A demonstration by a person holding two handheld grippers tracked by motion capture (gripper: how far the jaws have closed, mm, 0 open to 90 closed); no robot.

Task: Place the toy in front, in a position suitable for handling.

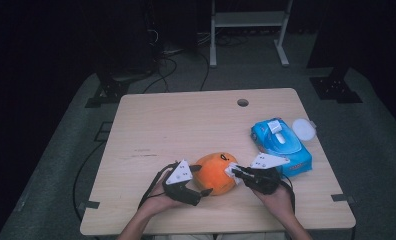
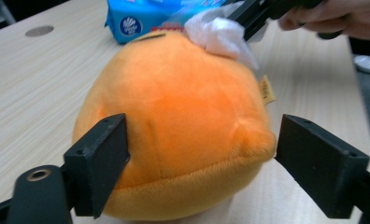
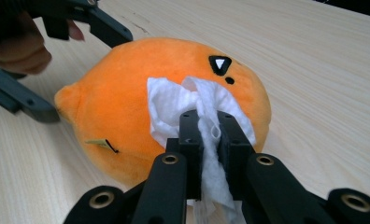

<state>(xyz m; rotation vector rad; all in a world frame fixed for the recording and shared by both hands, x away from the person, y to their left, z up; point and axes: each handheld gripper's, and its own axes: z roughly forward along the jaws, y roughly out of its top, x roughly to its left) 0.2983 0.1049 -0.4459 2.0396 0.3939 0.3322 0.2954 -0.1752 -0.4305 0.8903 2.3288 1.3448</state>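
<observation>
Orange plush toy (image 1: 215, 172) on table; white wipe (image 3: 174, 105) pressed against it.

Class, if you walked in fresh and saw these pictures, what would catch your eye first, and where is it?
The orange plush toy at the table's near edge stands out first. The right gripper presses a white wipe against it, while the left gripper straddles it, jaws open. A blue wipes pack lies to the right.

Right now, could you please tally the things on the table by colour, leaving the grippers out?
Orange: 1, the plush toy
Blue: 1, the wipes pack
White: 2, the wipe and the round lid
Total: 4
</observation>
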